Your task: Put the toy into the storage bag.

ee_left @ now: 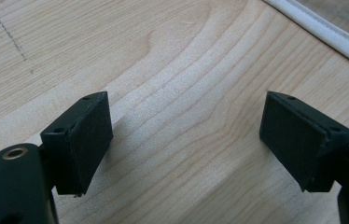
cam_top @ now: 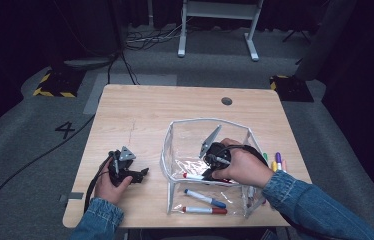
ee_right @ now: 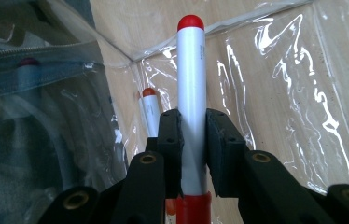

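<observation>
A clear plastic pouch (cam_top: 175,135) with white trim stands open on the wooden table (cam_top: 140,115). My right gripper (cam_top: 208,174) reaches down into it, shut on a white marker with red ends (cam_top: 193,176). In the right gripper view the jaws (ee_right: 192,126) clamp this marker (ee_right: 191,60) around its barrel, just above the pouch's clear floor. A second marker with a red-orange tip (ee_right: 150,112) lies behind it in the pouch. My left gripper (cam_top: 142,174) rests on the table left of the pouch, open, with bare wood between its jaws (ee_left: 186,135).
A blue-capped marker (cam_top: 204,198) and a red-capped marker (cam_top: 205,210) lie by the pouch's front wall. Several coloured markers (cam_top: 277,162) lie right of the pouch. The pouch's white trim (ee_left: 322,32) runs just beyond the left gripper. A round hole (cam_top: 226,101) marks the far side of the table.
</observation>
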Available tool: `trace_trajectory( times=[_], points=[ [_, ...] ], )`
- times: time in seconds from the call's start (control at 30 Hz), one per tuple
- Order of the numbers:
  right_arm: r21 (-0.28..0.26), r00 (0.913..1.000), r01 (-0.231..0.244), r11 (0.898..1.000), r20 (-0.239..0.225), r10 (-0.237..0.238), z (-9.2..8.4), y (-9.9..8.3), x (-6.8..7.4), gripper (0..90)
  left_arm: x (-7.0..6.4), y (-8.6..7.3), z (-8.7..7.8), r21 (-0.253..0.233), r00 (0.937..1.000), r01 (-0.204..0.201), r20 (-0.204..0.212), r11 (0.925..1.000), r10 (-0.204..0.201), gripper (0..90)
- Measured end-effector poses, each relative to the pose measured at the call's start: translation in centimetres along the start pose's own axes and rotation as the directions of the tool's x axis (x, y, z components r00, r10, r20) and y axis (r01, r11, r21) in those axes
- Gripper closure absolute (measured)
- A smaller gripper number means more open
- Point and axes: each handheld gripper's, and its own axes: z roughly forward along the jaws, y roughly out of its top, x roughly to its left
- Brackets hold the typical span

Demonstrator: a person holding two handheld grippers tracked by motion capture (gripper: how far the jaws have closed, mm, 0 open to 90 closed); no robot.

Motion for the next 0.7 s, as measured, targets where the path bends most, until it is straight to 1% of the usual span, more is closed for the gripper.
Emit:
trace_trajectory(
  times=[0.17,0.27,0.33,0.43,0.7],
  points=[
    [0.029,0.9998,0.009,1.0,-0.02,-0.009,0.6,-0.1,0.0,76.7,0.0,0.0,0.0,0.0,1.0,0.0,0.0,1.0,0.0,17.3],
    [0.042,0.9993,0.033,0.999,-0.019,-0.033,1.0,-0.2,0.0,76.6,0.0,0.0,0.0,0.0,1.0,0.0,0.0,1.0,0.0,17.3],
    [0.047,0.9991,0.031,0.998,-0.031,-0.029,1.2,-0.3,-0.2,76.7,0.0,0.0,0.0,0.0,1.0,0.0,0.0,1.0,0.0,17.3],
    [0.055,0.9987,0.014,0.998,-0.05,-0.011,1.5,-0.4,-0.6,76.6,0.0,0.0,0.0,0.0,1.0,0.0,0.0,1.0,0.0,17.3],
    [0.118,0.9988,0.019,0.993,-0.047,-0.014,2.4,-0.5,-0.8,76.6,0.0,0.0,0.0,0.0,1.0,0.0,0.0,1.0,0.0,17.3]
  ],
)
